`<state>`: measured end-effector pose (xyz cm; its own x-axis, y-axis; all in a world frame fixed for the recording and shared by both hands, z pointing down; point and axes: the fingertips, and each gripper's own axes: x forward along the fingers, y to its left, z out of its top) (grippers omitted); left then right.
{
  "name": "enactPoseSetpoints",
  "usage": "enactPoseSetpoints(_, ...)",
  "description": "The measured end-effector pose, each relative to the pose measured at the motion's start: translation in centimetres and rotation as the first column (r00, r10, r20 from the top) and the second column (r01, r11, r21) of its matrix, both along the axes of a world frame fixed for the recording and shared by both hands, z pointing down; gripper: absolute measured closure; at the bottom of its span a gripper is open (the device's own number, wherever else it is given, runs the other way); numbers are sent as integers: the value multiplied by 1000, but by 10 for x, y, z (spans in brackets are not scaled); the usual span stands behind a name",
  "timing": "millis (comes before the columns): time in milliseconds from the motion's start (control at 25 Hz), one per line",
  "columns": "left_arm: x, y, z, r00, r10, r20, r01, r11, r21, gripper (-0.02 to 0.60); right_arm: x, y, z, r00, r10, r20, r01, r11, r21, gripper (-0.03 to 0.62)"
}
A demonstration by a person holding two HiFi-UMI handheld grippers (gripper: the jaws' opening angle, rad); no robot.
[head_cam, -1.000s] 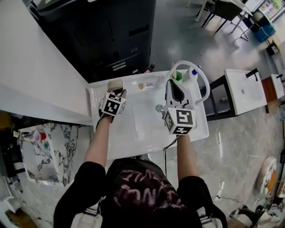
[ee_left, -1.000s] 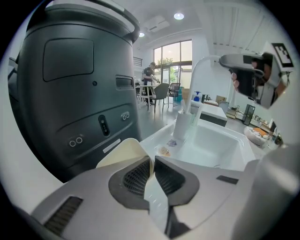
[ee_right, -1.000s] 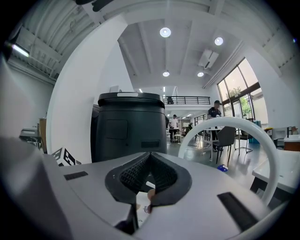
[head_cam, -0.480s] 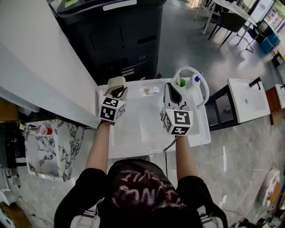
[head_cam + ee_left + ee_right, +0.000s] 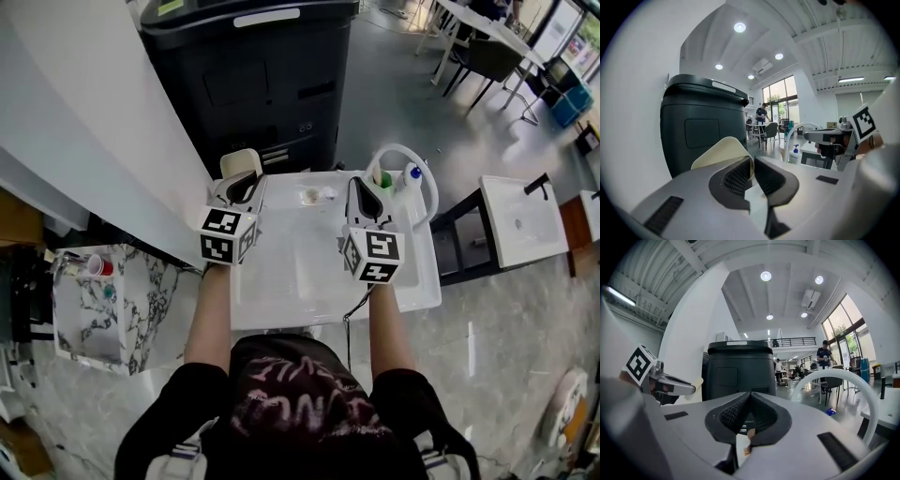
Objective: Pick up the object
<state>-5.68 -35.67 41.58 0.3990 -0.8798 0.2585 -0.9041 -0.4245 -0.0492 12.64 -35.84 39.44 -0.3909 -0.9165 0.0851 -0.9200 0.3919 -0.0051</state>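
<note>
A cream-coloured, thin-walled curved object (image 5: 240,162) is off the white table (image 5: 309,277), over its far left corner. My left gripper (image 5: 242,184) is shut on it. In the left gripper view the object's wall (image 5: 723,150) sits pinched between the dark pads, which make up the left gripper (image 5: 752,161). My right gripper (image 5: 362,190) hovers over the table's right side with its jaws shut and nothing between them. In the right gripper view the tips of the right gripper (image 5: 750,397) touch each other.
A large black machine (image 5: 253,75) stands just beyond the table. A white hoop (image 5: 424,173), a green bottle (image 5: 381,176) and a blue-capped bottle (image 5: 407,172) crowd the far right corner. A small pale item (image 5: 314,195) lies mid-far. A marble stand (image 5: 103,309) is at the left.
My left gripper has carried the cream object a little up and away, past the table's far left edge. The right gripper has stayed over the same spot, shut.
</note>
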Motion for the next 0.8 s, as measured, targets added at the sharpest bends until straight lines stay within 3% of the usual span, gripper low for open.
enactPoseSetpoints(400, -18, 14, -44, 999, -42, -11, 43, 993, 111, 541, 6, 4, -12, 1000, 7, -10, -7, 1000, 26, 580)
enactPoseSetpoints(800, -22, 15, -59, 998, -48, -31, 52, 988, 149, 541, 9, 2, -21, 1000, 16, -15, -16, 999, 44, 580)
